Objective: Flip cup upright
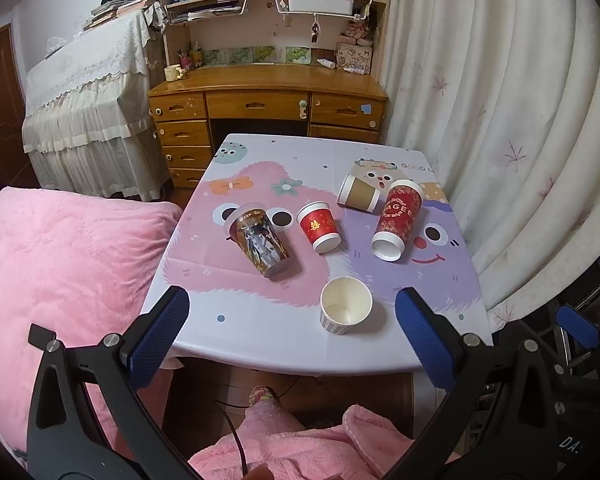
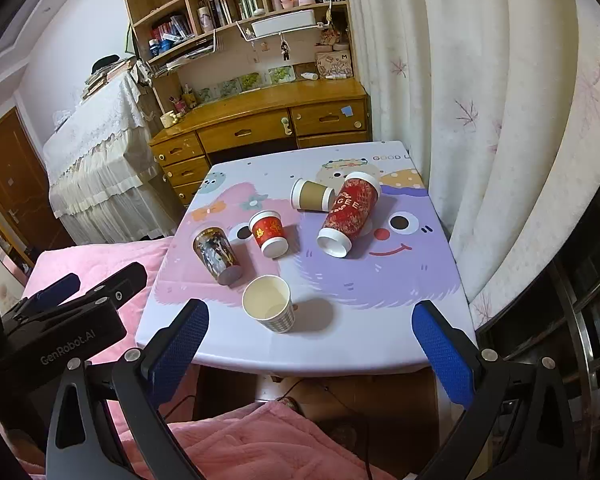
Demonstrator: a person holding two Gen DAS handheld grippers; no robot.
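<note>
- Near the front edge of the table (image 1: 260, 344), one checked paper cup (image 1: 345, 311) stands upright, mouth up; four cups lie tipped on the cartoon tablecloth behind it.
- Tipped cups, left to right: clear plastic printed cup (image 1: 259, 243), small red paper cup (image 1: 318, 226), both mid-table; tall red "AGEE" cup (image 1: 397, 220) toward the right edge; brown-sleeved paper cup (image 1: 358, 193) at the back right, its base just beside or touching the tall red one (cannot tell which).
- Left gripper (image 1: 292, 336): jaws spread wide, holding nothing, hanging off the front edge; the upright cup sits between its fingers in view, the tipped cups beyond.
- Right gripper (image 2: 310, 340): jaws also wide apart and unloaded, off the front edge; all tipped cups lie well ahead of it.
- Handling judgement: empty, light, thin-walled; will roll on their sides and crush under a hard squeeze. The plastic one is likely slicker.
- Hold judgement: pinch across the mid-wall, or close to the stiffer rolled rim, with gentle pressure, then rotate base-down.
</note>
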